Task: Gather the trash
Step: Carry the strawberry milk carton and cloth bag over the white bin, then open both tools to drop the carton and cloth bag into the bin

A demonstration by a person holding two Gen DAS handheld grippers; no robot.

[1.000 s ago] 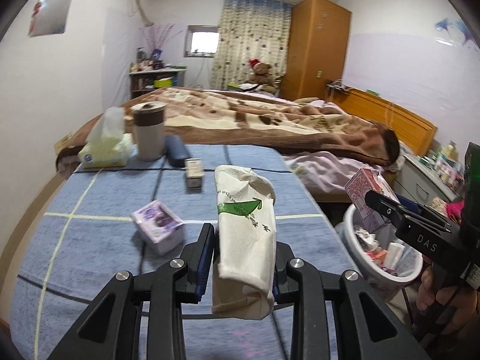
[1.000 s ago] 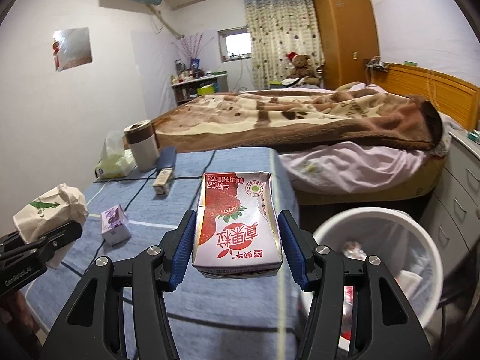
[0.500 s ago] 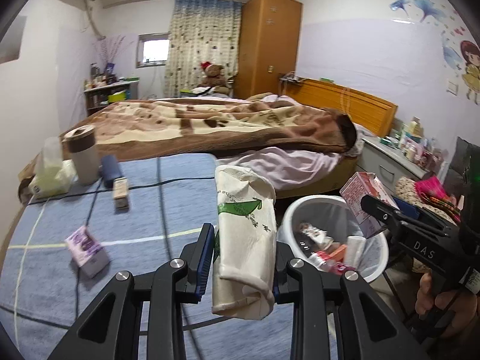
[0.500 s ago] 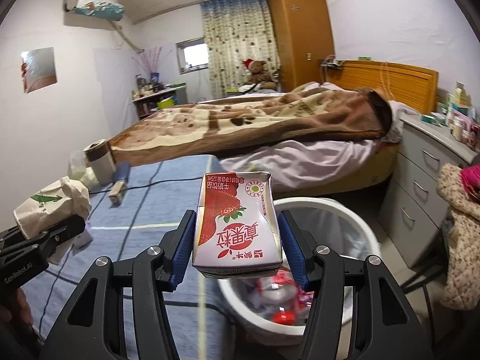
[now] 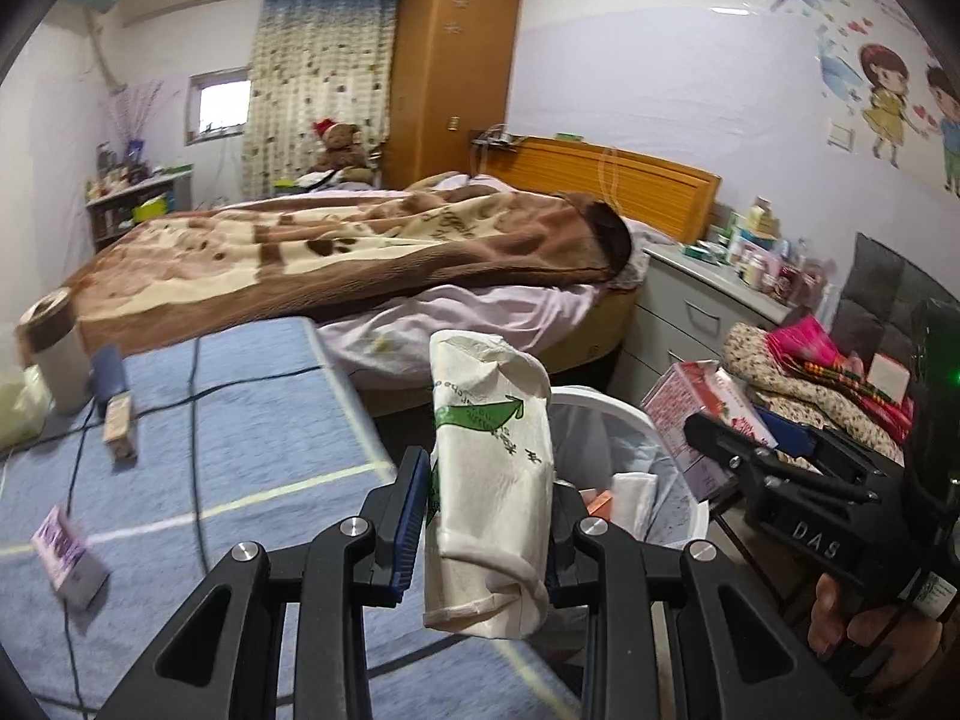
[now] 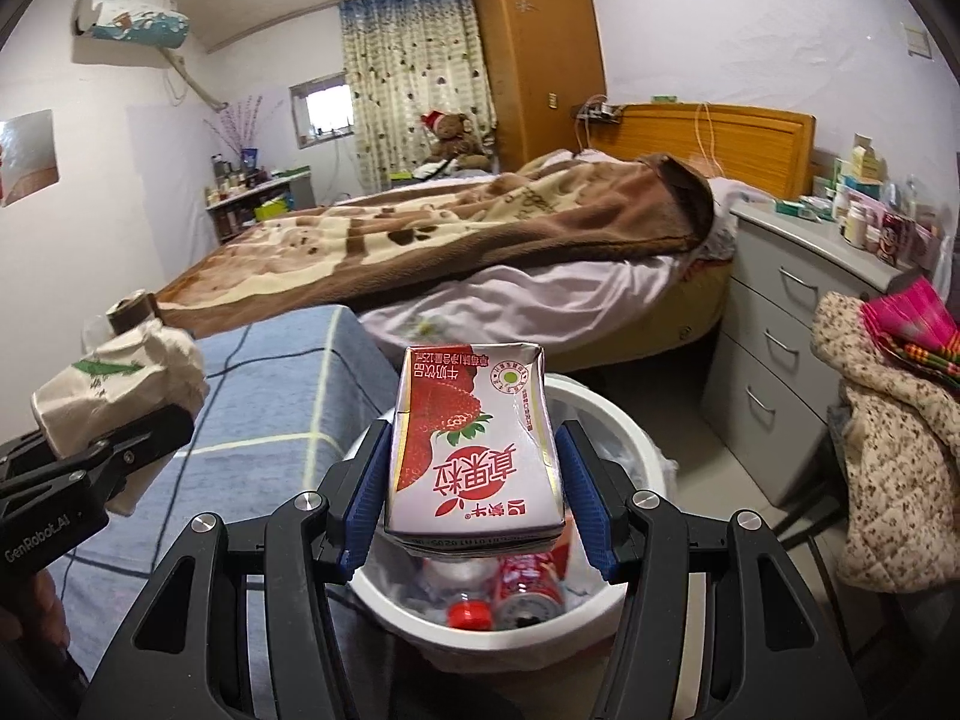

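Home bedroom: a bed (image 6: 480, 240) with a brown blanket (image 6: 456, 222), wooden headboard (image 6: 720, 132), tall wardrobe (image 6: 534, 48), grey dresser (image 6: 798, 324), curtained window (image 6: 318, 108), teddy bear (image 6: 450, 132), wall air conditioner (image 6: 129, 21).

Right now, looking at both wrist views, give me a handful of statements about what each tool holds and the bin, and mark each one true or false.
1. The left tool grips a crumpled paper bag with a green arrow. True.
2. The right tool is empty. False: it grips a strawberry milk carton.
3. The carton hangs over the white trash bin. True.
4. The bin is empty. False: a red can and a red-capped bottle lie inside.
5. A small purple box is left on the blue cloth. True.
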